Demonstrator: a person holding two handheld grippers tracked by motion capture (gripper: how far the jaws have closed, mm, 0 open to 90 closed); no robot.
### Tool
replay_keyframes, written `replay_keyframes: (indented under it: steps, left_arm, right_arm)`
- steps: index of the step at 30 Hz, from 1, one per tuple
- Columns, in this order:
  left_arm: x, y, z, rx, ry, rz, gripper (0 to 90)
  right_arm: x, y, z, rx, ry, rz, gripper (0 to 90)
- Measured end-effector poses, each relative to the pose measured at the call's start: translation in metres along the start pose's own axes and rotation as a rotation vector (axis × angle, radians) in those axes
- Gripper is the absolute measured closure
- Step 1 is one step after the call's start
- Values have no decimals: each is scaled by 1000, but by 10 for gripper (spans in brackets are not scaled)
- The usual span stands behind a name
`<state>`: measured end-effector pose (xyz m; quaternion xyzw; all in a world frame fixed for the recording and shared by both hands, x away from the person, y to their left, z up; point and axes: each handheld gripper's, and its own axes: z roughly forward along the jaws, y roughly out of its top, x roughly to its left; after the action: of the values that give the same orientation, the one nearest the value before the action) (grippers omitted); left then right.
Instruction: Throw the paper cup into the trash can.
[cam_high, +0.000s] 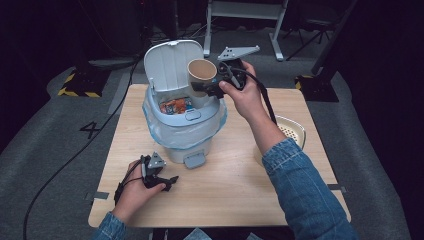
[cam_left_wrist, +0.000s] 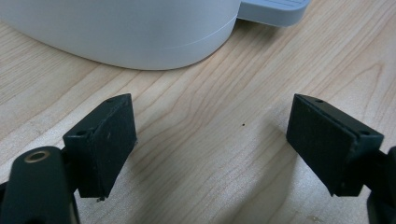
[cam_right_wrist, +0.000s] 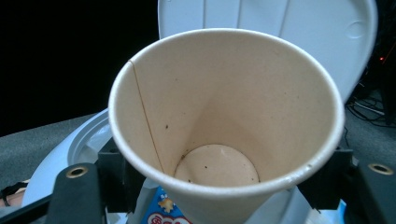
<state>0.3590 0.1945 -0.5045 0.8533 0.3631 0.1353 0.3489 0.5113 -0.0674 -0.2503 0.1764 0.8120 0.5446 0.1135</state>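
Up over the bin, right gripper (cam_high: 212, 87) clamped on a tan, tapered paper cup (cam_high: 202, 71), jaws pressed against its outer wall on both sides low under the rim (seen plainly in the right gripper view, where the cup (cam_right_wrist: 224, 121) mouth faces the camera, inside empty but for a few dark specks). Cup tipped on its side in the high view, mouth turned toward the person, hanging above the open mouth of the small white plastic step bin (cam_high: 182, 127) with its pale blue liner bag, just in front of the raised white lid (cam_high: 167, 62). Right hand (cam_high: 245, 95) wrapped round the gripper body, forearm in a blue denim sleeve (cam_high: 300, 190) reaching up and across the light wooden table (cam_high: 235, 185). Inside the bin, an orange and blue printed wrapper (cam_high: 176, 105).

Left gripper (cam_left_wrist: 210, 144) resting low on the table, jaws spread wide apart with bare wood between them, close to the bin's rounded white base (cam_left_wrist: 140, 37) without touching it. Left hand (cam_high: 137, 187) closed round the gripper, near the table's front edge, beside the bin's grey foot pedal (cam_high: 194, 160).
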Motion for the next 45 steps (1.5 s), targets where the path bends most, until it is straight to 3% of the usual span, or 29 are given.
replay_keyframes:
  steps: [11,17,18,19,20,21,22,23,24,26,28,35,45]
  left_arm:
    - [0,0,0,0,0,0,163]
    - [0,0,0,0,0,-1,162]
    - [0,0,0,0,0,-1,162]
    - [0,0,0,0,0,-1,162]
    - [0,0,0,-1,0,-2,162]
    - [0,0,0,-1,0,-2,162]
    - [0,0,0,-1,1,-1,162]
    - [0,0,0,-2,7,1,162]
    - [0,0,0,-1,8,5,162]
    - [1,1,0,0,9,7,162]
    - [0,0,0,-1,5,2,162]
    - [1,0,0,0,-1,-4,163]
    - [5,-4,-4,-1,9,-11,163]
  right_arm:
    - [2,0,19,47,-12,-10,288]
    - [6,-1,27,103,-12,-46,285]
    - [8,-1,30,144,-26,-77,220]
    - [8,-1,30,144,-26,-77,220]
    - [12,-3,34,133,-117,-123,77]
    - [12,-3,34,133,-117,-123,77]
    - [15,-1,32,95,-123,-135,190]
    - [15,-1,32,95,-123,-135,190]
    - [15,-1,30,82,-107,-125,205]
    - [16,1,27,54,-106,-130,104]
    - [17,3,21,43,-109,-162,188]
    - [16,6,3,41,-122,-142,162]
    - [17,5,-46,65,-118,-137,178]
